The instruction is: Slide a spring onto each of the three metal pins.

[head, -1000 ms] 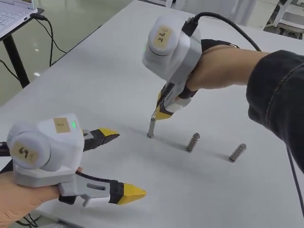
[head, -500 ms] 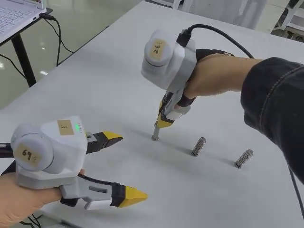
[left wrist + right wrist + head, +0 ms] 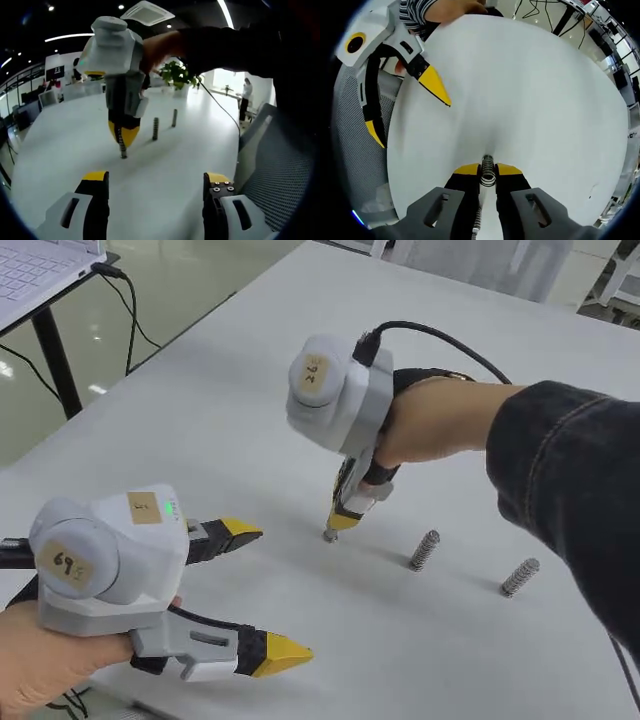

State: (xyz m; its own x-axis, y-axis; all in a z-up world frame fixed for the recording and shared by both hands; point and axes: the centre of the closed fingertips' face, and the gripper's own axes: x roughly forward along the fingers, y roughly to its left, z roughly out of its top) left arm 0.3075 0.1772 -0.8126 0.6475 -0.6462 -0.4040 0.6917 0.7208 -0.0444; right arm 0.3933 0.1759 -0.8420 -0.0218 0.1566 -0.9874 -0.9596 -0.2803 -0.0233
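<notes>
The spring sits upright between the yellow tips of the right hand-held gripper, which is clamped on its coils from both sides. The left gripper view shows it threaded low over the leftmost pin, its bottom end close to the white surface. I cannot tell whether it touches down fully.

It is a small wire coil and likely very light. It would be stiff enough along its axis to be pushed, yet easy to bend sideways or to crush if squeezed hard. The rounded wire probably offers little friction, so a sloppy grip could let it spring away. The sound place to hold it is across the middle coils, with the axis kept in line with the pin, as the tips hold it now.

To the right, the middle spring and the far spring stand on their own pins, well apart from each other and from any tool.

The left hand-held gripper hovers nearer the person with its tips spread wide and nothing between them. A laptop sits on a separate stand off to the left.
</notes>
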